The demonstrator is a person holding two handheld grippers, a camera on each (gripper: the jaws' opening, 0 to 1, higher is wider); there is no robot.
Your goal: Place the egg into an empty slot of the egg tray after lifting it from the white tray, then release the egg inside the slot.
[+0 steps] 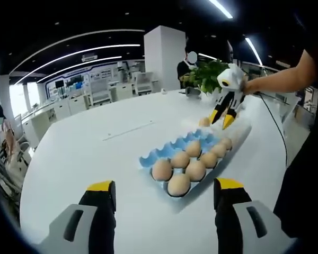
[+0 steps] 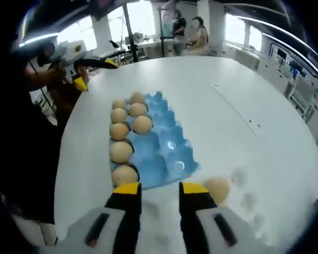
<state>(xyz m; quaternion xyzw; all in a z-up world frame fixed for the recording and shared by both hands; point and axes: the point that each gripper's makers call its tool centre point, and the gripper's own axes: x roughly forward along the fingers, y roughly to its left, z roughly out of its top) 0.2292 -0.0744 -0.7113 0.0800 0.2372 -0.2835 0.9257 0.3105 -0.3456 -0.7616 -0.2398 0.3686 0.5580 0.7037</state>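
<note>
Both jaws parted and empty, the right hand-held gripper [image 2: 160, 191] hovers near the blue egg tray [image 2: 169, 145]; the egg [image 2: 218, 189] lies just right on the white tray [image 2: 249, 211]. The left hand-held gripper [image 1: 164, 191] is open too.

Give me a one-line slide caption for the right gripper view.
Open right gripper hovers at the near end of the blue egg tray, a loose egg lying just beside its fingers.

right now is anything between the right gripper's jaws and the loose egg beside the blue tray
Nothing. In the right gripper view, the egg sits right beside the right gripper, off the blue tray.
</note>
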